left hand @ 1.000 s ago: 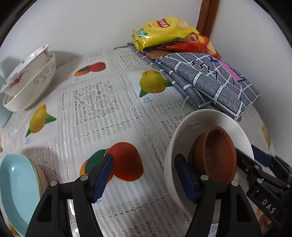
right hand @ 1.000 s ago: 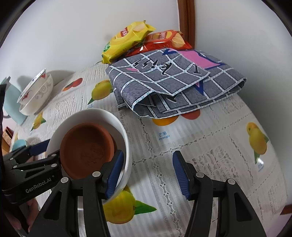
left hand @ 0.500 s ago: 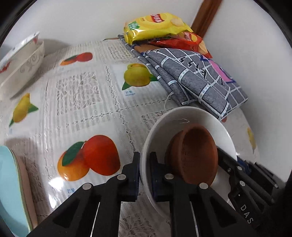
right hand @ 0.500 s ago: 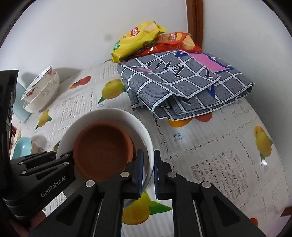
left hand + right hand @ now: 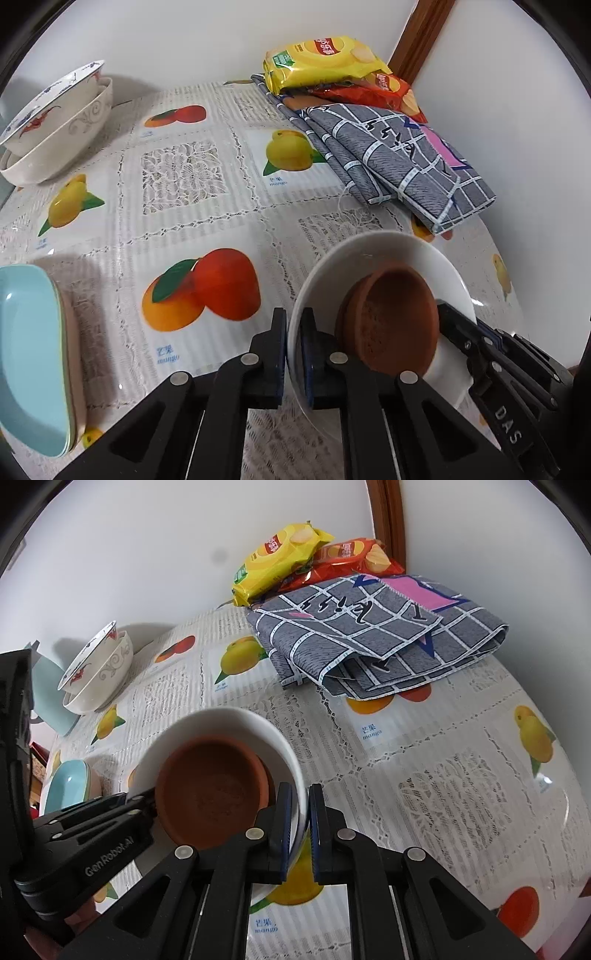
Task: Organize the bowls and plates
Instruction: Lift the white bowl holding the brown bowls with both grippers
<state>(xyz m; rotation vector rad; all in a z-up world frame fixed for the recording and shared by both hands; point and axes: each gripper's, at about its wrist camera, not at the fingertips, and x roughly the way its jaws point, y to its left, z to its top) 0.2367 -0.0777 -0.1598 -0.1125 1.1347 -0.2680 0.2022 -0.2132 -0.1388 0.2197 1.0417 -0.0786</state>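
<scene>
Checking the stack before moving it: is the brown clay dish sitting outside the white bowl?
No, the brown clay dish sits inside the white bowl, whose rim the right gripper fingers clamp.

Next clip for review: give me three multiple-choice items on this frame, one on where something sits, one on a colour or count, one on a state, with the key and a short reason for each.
1. Where does the brown clay dish lie?
A. Inside the white bowl
B. On the folded grey cloth
C. In the light blue plates

2. How many snack bags lie by the wall?
A. One
B. Two
C. Four

3. How is the white bowl held?
A. By neither gripper
B. By the left gripper alone
C. By both, the right gripper too, each shut on its rim

Key: 1 A, the dish rests against the bowl's inner wall. 2 B, a yellow chip bag and a red chip bag. 3 C, each wrist view shows the rim between closed pads on opposite sides.
</scene>
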